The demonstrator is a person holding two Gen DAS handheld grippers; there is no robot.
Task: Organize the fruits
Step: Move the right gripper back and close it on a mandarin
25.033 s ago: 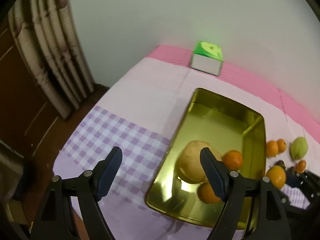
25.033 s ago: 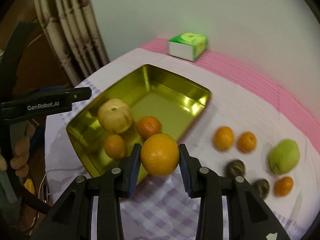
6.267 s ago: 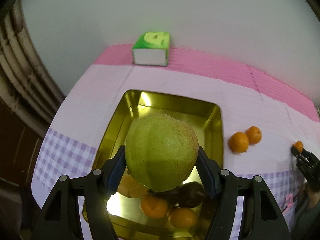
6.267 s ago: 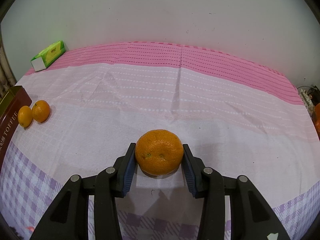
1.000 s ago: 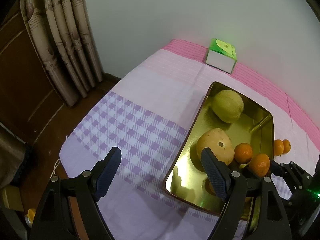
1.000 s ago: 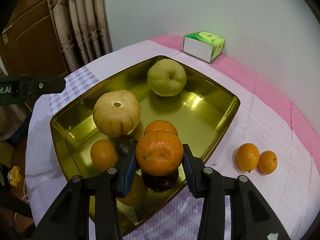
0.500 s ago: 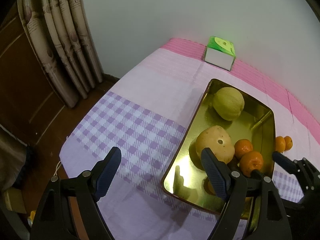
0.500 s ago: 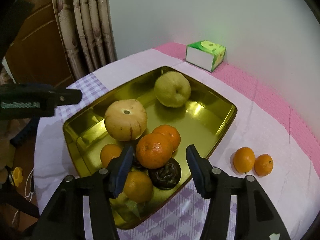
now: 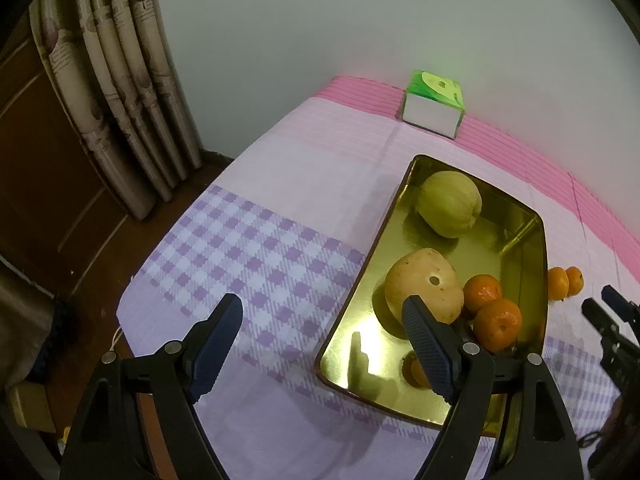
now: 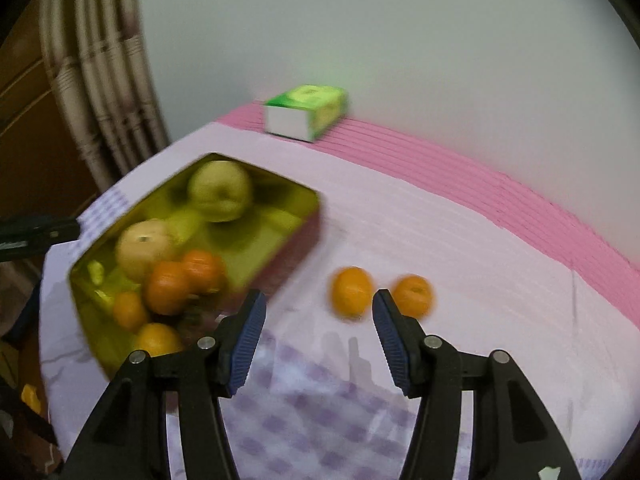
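A gold tin tray [image 9: 532,264] [image 10: 280,248] holds a green pear [image 9: 448,210] [image 10: 220,190], a tan round fruit [image 9: 424,284] [image 10: 144,246] and several mandarins [image 9: 498,324] [image 10: 168,288]. Two more mandarins [image 10: 352,290] [image 9: 558,282] lie on the cloth right of the tray. My right gripper [image 10: 318,334] is open and empty, just in front of the nearer loose mandarin. My left gripper [image 9: 320,346] is open and empty, above the tray's near left corner. The right wrist view is blurred.
A green and white tissue box [image 9: 434,108] [image 10: 306,114] stands at the back by the wall. The pink and purple checked cloth [image 9: 260,248] covers the table. Curtains [image 9: 132,92] and the table's left edge are on the left.
My right gripper has let go of its mandarin in the tray, opened, and swung right toward the two loose mandarins. My left gripper has barely moved.
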